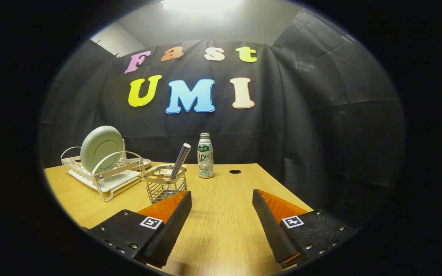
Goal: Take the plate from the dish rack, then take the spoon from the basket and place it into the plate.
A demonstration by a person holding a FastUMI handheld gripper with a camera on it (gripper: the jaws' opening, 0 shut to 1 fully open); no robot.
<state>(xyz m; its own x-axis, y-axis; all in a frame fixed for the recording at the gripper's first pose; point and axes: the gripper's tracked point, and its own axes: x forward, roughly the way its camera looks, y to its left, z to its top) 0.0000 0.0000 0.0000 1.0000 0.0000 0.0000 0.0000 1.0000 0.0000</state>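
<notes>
The fingers (221, 197) gape wide over bare desk (225, 214), holding nothing. The plate (101, 148) stands upright in the rack (106, 174) at the desk's far left corner; the spoon (180, 161) leans in the basket (166, 187) beside it.

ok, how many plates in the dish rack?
1. The plate stands on edge in the dish rack, beyond the open jaws and left of the wire basket. More could hide behind it.

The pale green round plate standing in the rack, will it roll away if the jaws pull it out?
The pale green round plate stands on edge in the white wire dish rack, so it could roll or tip once lifted free. Its smooth surface looks slippery, and probably rigid. The gripper is open, well short of it.
</notes>
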